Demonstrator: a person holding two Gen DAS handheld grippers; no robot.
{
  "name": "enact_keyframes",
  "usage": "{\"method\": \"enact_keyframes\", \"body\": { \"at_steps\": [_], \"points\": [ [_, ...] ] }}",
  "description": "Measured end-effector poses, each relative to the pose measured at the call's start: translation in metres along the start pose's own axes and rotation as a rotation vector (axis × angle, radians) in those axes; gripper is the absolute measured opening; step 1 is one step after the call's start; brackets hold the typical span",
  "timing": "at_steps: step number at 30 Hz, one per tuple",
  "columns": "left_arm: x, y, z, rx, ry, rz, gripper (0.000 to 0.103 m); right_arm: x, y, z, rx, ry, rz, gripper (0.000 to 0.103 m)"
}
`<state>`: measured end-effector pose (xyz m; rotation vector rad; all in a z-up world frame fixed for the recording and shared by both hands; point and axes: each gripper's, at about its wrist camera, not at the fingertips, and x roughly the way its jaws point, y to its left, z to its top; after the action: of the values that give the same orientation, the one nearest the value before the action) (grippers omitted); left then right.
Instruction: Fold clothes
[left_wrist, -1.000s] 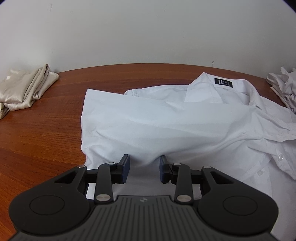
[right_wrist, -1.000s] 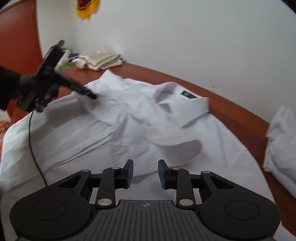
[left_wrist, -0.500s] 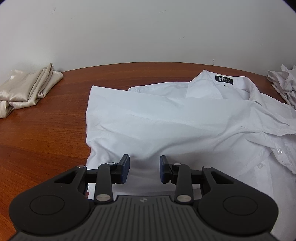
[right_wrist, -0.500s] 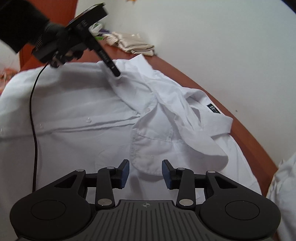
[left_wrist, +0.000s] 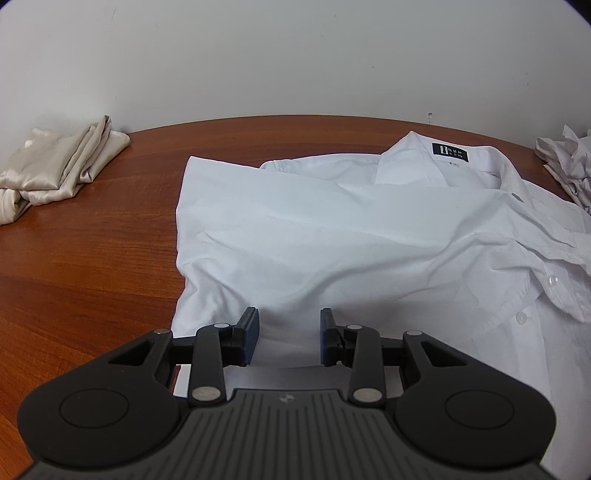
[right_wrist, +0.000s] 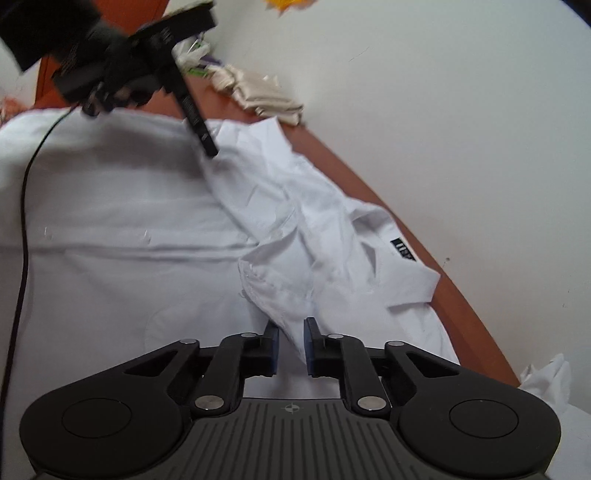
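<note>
White shirt (left_wrist: 332, 236): mid-fold. Right tool (right_wrist: 290, 338) narrowed onto sleeve cuff (right_wrist: 275, 295); left tool (left_wrist: 289, 325) wide, empty. Next, likely: lay cuff across shirt.

The left wrist view looks low and level across the reddish-brown wooden table (left_wrist: 92, 258) toward the white wall. The right wrist view sits close and tilted, sharing the spread white button-up shirt (left_wrist: 332, 236) (right_wrist: 129, 221) and its black collar label (left_wrist: 450, 151) (right_wrist: 403, 253).
</note>
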<state>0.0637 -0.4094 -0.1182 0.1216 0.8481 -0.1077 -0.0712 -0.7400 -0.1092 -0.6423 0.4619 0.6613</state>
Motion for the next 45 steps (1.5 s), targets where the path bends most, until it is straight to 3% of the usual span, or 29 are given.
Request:
{"method": "enact_keyframes", "body": {
  "at_steps": [2, 4, 10, 15, 20, 25, 32, 35, 37, 39, 43, 45],
  "points": [
    [0.000, -0.001, 0.000, 0.005, 0.002, -0.004, 0.040, 0.001, -0.008, 0.005, 0.057, 0.003, 0.023, 0.014],
    [0.000, -0.001, 0.000, 0.017, 0.005, -0.009, 0.040, 0.004, -0.019, 0.009, 0.137, 0.027, 0.074, 0.007],
    [0.000, 0.004, 0.000, 0.067, 0.021, -0.042, 0.040, -0.016, -0.090, 0.010, 0.558, 0.041, 0.178, 0.004],
    [-0.007, 0.009, 0.001, 0.100, 0.032, -0.107, 0.040, -0.014, -0.144, -0.010, 0.864, 0.161, 0.308, 0.003],
    [-0.027, -0.003, 0.011, 0.079, -0.027, -0.188, 0.040, 0.007, -0.151, -0.042, 1.078, 0.239, 0.358, 0.004],
    [-0.028, -0.044, 0.019, 0.102, -0.051, -0.294, 0.041, 0.020, -0.136, -0.053, 1.032, 0.313, 0.405, 0.005],
    [-0.012, -0.103, 0.014, 0.186, -0.021, -0.388, 0.041, 0.006, -0.127, -0.035, 0.959, 0.160, 0.351, 0.022],
    [-0.006, -0.114, 0.013, 0.192, -0.006, -0.401, 0.041, 0.011, -0.121, -0.033, 0.942, 0.124, 0.320, 0.024],
    [-0.004, -0.115, 0.014, 0.187, -0.007, -0.394, 0.041, 0.017, -0.119, -0.036, 0.961, 0.131, 0.338, 0.022],
    [-0.007, -0.109, 0.015, 0.165, -0.018, -0.390, 0.041, 0.016, -0.121, -0.039, 1.004, 0.126, 0.362, 0.007],
    [-0.021, -0.083, 0.013, 0.093, -0.030, -0.392, 0.042, 0.002, -0.136, -0.047, 1.159, 0.098, 0.440, 0.007],
    [-0.023, -0.074, 0.008, 0.076, 0.010, -0.406, 0.043, 0.005, -0.141, -0.055, 1.241, 0.162, 0.480, 0.007]
  ]
}}
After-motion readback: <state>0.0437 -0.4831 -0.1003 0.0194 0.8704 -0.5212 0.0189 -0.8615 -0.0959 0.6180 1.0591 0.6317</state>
